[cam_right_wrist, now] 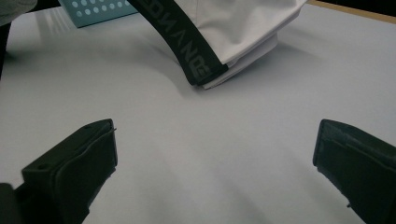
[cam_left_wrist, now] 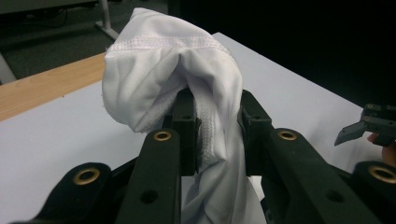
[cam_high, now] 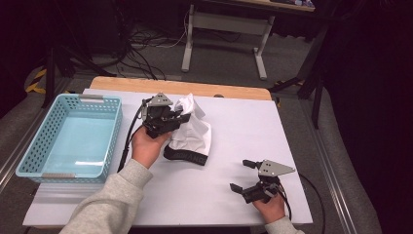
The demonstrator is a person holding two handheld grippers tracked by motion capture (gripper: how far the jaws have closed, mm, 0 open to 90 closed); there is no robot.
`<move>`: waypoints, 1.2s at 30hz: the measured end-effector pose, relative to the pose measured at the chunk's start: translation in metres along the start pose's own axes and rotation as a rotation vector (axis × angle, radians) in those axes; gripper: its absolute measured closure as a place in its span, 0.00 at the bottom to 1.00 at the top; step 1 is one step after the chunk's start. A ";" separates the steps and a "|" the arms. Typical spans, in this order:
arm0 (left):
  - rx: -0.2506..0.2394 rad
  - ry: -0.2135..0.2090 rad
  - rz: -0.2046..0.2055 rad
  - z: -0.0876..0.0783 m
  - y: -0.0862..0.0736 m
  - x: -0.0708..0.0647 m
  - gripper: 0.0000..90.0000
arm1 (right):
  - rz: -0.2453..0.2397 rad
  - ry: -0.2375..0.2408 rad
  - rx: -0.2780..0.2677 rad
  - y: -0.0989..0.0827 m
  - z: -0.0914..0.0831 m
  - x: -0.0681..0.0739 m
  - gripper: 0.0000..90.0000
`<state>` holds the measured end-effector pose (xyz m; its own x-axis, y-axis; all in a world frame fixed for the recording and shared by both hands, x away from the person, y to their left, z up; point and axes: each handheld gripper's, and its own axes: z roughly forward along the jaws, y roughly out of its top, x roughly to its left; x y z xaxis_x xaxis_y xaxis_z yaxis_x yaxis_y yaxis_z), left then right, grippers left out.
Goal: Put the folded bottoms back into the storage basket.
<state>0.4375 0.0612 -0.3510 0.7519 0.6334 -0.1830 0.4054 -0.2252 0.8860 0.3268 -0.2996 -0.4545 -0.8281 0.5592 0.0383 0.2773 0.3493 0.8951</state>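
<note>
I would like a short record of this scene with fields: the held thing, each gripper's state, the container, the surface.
held thing: white fabric garment with black waistband, one end lifted, waistband end on the table
left gripper: jaws shut on the white fabric
right gripper: jaws open, holding nothing, low over the table
container: light blue perforated plastic basket, left of the garment
surface: white table sheet

My left claw [cam_high: 181, 118] is matte black plastic with brass-ringed screw holes along both jaws, a grey three-cornered plate on top and a black cable trailing behind it. My right claw [cam_high: 243, 175] matches. Both sleeves are light grey fleece.
</note>
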 end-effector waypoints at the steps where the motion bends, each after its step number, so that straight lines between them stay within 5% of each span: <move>1: -0.002 0.000 0.000 -0.001 0.001 -0.001 0.82 | -0.001 0.000 0.000 0.000 0.000 0.000 0.01; 36: -0.075 0.058 0.037 -0.056 0.028 0.005 0.82 | -0.001 0.000 -0.007 0.000 -0.001 0.000 0.01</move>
<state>0.4235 0.0994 -0.3034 0.7335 0.6677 -0.1267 0.3362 -0.1944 0.9215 0.3263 -0.2999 -0.4542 -0.8286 0.5585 0.0375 0.2728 0.3444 0.8983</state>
